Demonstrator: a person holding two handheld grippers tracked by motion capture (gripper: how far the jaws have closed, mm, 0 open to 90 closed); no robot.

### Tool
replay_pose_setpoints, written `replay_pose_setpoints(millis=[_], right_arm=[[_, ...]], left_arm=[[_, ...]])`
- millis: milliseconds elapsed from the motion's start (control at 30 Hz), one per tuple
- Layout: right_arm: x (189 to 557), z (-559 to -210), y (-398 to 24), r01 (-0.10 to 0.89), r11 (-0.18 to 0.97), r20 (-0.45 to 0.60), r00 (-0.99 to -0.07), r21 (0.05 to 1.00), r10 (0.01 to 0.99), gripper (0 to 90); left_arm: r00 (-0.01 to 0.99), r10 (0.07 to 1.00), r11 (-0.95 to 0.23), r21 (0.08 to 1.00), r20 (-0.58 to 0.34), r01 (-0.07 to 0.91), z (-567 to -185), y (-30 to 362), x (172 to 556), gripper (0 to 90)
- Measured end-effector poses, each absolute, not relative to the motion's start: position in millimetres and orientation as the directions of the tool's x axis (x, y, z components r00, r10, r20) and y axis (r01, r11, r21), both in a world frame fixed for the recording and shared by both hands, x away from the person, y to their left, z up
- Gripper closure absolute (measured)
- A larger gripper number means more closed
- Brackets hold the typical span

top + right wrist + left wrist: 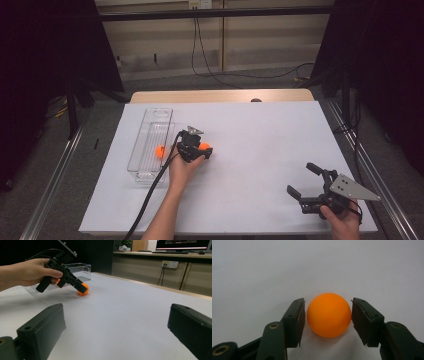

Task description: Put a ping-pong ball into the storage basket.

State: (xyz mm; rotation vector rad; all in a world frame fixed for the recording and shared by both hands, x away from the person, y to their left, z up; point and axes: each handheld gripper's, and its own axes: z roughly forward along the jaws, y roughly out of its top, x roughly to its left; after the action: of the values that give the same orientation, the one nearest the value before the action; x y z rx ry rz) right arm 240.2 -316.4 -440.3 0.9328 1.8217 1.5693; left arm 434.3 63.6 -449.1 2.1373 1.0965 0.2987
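Left tongs (328, 315) set around an orange ball (329, 314), one jaw on each side, tips low on the white bench (287, 270). In the left gripper view a thin gap on the left of the ball, the right jaw at or barely off its edge: not yet a firm grip, jaws narrowed close to the ball's width. Seen from above, left tongs (198, 150) pointing away from the person, ball (204, 147) peeking out at the tips, left hand (182, 170) wrapped round the handle, cable trailing back toward the near edge.

Just left of those tongs, a clear plastic tray (150, 145) lying lengthwise on the bench, a second orange ball (159, 151) inside it near its right wall.

Right tongs (304, 181) well apart, near the bench's right front corner, held in the right hand (340, 220), jaws spread wide with nothing between them. In the right gripper view, both black jaws far apart, left tongs (81, 287) and ball (83, 289) beyond, tray (80, 270) behind.
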Motion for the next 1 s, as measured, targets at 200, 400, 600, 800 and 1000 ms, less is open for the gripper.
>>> replay_pose_setpoints(millis=[200,400,600,800,1000], right_arm=[[240,-440,-317,0.149,0.073,0.032,-0.603,0.986,0.797,0.8],[239,-440,-317,0.148,0.075,0.030,-0.603,0.986,0.797,0.8],[239,-440,-317,0.145,0.074,0.029,-0.603,0.987,0.797,0.8],[239,-440,-317,0.145,0.076,0.027,-0.605,0.986,0.796,0.8],[239,-440,-317,0.146,0.077,0.027,-0.605,0.986,0.796,0.7]], left_arm=[[0.613,0.783,-0.394,0.678,-0.108,0.621,-451,63,435,46.8],[0.611,0.783,-0.386,0.677,-0.117,0.626,-452,64,436,50.5],[0.603,0.786,-0.371,0.679,-0.134,0.634,-447,67,435,50.7],[0.599,0.785,-0.349,0.685,-0.159,0.640,-439,71,433,50.7],[0.596,0.783,-0.331,0.694,-0.176,0.640,-430,76,431,50.7]])
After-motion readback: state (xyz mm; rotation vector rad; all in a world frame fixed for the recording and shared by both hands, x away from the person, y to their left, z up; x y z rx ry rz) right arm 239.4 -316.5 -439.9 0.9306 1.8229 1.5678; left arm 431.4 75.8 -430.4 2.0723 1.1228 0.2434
